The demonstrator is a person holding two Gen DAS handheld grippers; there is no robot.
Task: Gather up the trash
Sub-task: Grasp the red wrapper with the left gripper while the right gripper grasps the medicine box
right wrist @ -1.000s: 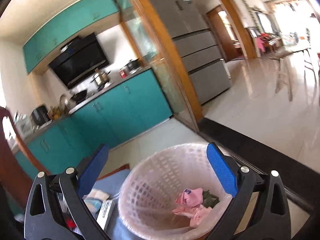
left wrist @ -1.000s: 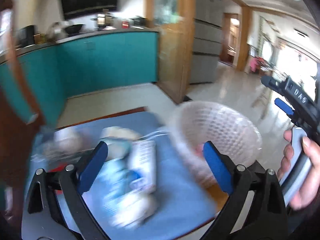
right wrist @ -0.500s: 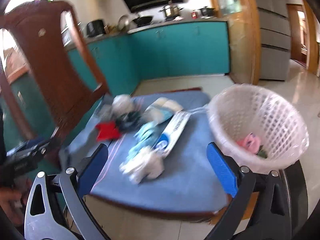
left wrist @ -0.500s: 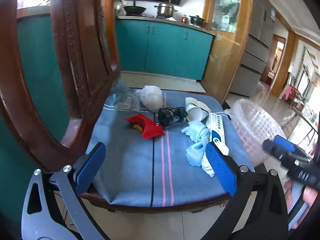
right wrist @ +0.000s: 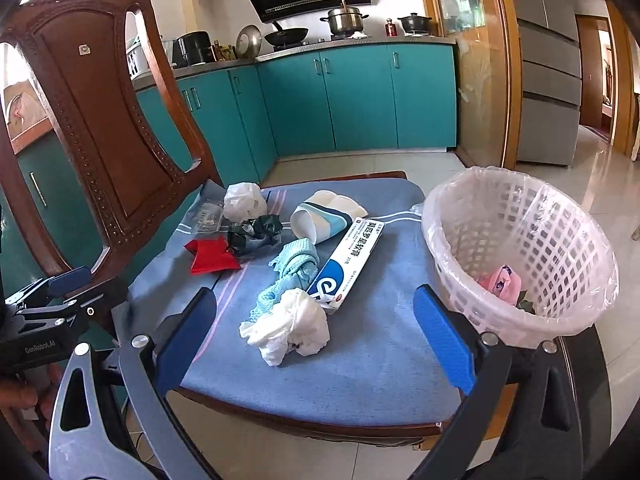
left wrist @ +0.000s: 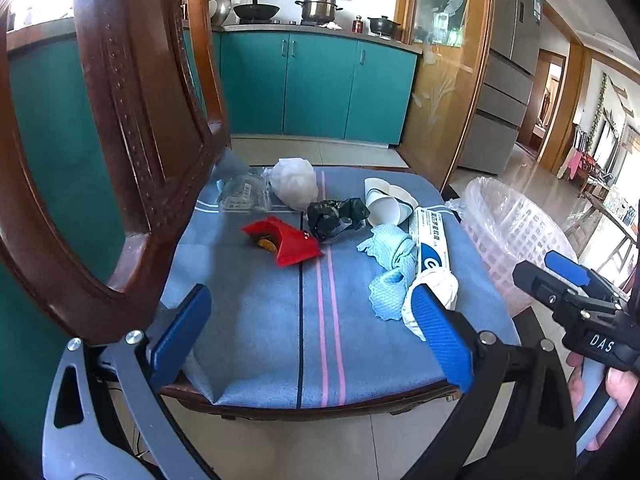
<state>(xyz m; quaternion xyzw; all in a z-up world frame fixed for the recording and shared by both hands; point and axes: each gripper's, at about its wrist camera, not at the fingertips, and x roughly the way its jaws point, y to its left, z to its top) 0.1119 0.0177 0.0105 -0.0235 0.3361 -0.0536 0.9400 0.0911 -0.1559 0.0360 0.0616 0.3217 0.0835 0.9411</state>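
1. Nearest the lenses, both tools hang short of the chair seat: the left hand-held gripper (left wrist: 308,332) and the right hand-held gripper (right wrist: 316,332) each have their blue pads spread wide and hold nothing.
2. Judged from this, the step in hand is choosing the next piece; a pink scrap (right wrist: 502,284) already lies in the lined basket (right wrist: 560,216), so collecting looks partly done.
3. Closest trash in the right view is the crumpled white tissue (right wrist: 292,326) at 12 o'clock between the jaws, touching the blue cloth (right wrist: 294,270) and the end of the ointment box (right wrist: 348,264).
4. The next move likely calls for lowering the right tool over the tissue, closing on it alone, then swinging toward 2 o'clock to the basket.
5. Farther back lie a red wrapper (left wrist: 286,240), black crumpled bag (left wrist: 336,216), paper cups (left wrist: 388,204), white wad (left wrist: 294,184) and clear packet (left wrist: 242,194).
6. Only the right view looks into the basket; the left view shows just its rim, but shows the far items and the seat cushion (left wrist: 260,320) more squarely.
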